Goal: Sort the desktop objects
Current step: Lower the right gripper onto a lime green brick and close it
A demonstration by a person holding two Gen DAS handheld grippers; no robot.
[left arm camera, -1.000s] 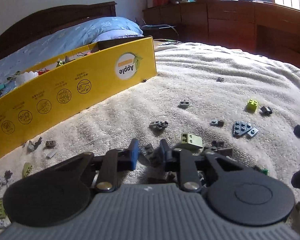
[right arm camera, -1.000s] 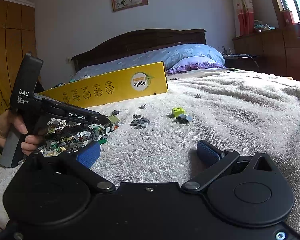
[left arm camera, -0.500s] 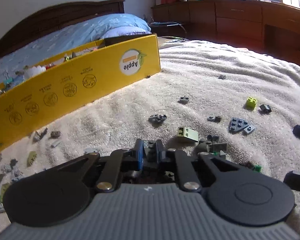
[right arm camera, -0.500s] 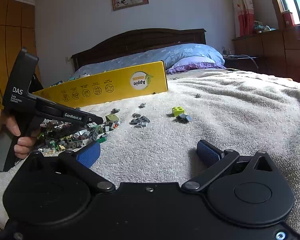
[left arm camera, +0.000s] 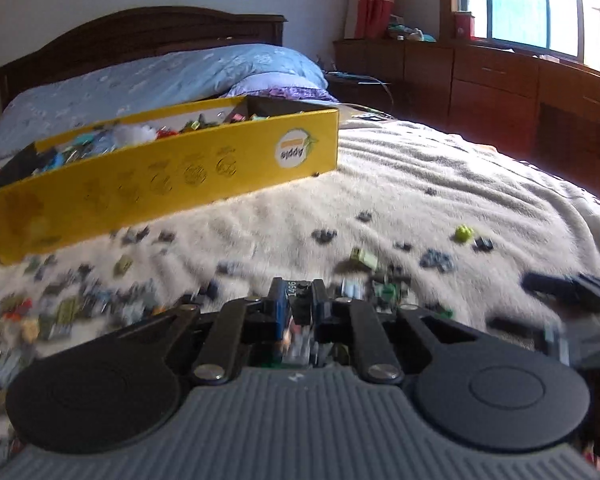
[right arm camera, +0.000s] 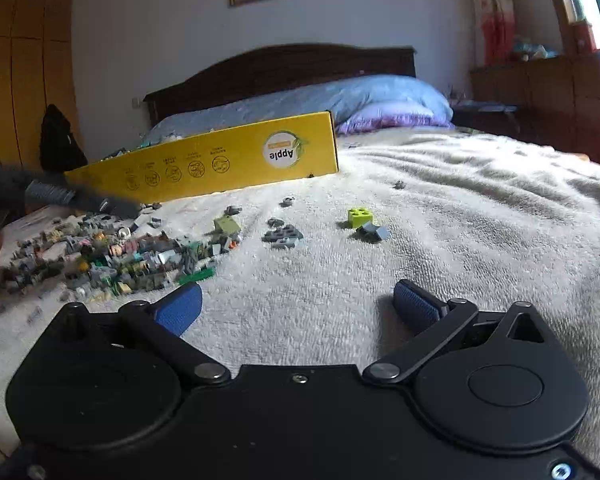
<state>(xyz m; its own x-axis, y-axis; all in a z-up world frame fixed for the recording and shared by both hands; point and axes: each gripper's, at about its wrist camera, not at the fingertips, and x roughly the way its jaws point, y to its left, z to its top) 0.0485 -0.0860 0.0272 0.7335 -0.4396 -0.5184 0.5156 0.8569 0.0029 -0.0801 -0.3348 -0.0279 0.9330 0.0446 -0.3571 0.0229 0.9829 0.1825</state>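
Moved: left gripper (left arm camera: 298, 294) lifted, clamping dark brick (left arm camera: 300, 300) | right gripper (right arm camera: 298, 306) empty, closing | box (left arm camera: 180, 176) part-filled; brick pile (right arm camera: 112, 256) remains

Left gripper (left arm camera: 297, 300) clamped on small piece, right gripper (right arm camera: 296, 306) wide, closing

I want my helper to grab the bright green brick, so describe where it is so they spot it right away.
Start at the yellow box lying on the white blanket. In front of its "Apple" end, away from the big pile, sits the lime brick against a small grey piece. It is the only bright lime, studded block among grey bits.
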